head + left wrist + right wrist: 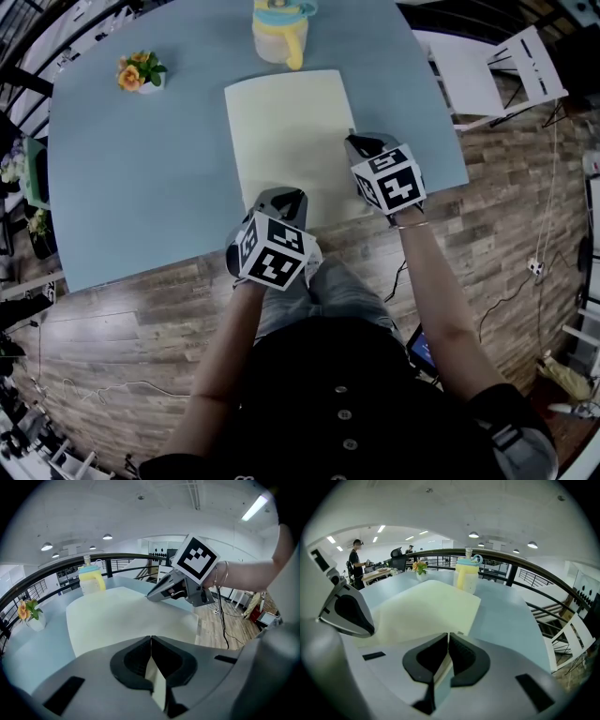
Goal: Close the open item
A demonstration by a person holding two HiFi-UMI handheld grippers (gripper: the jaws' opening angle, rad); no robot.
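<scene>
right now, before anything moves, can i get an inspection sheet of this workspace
surface: light blue table, no spills seen
job's things: pale yellow folder lying flat by the table's front edge; can't tell whether it is open or closed
clutter: yellow cup with a blue lid beyond the folder; small flower pot at the far left
grippers: left gripper shut on the folder's near edge; right gripper shut on its right edge
cables: cable with a plug on the wood floor to the right
surroundings: white chair beside the table; person standing at a distant desk
</scene>
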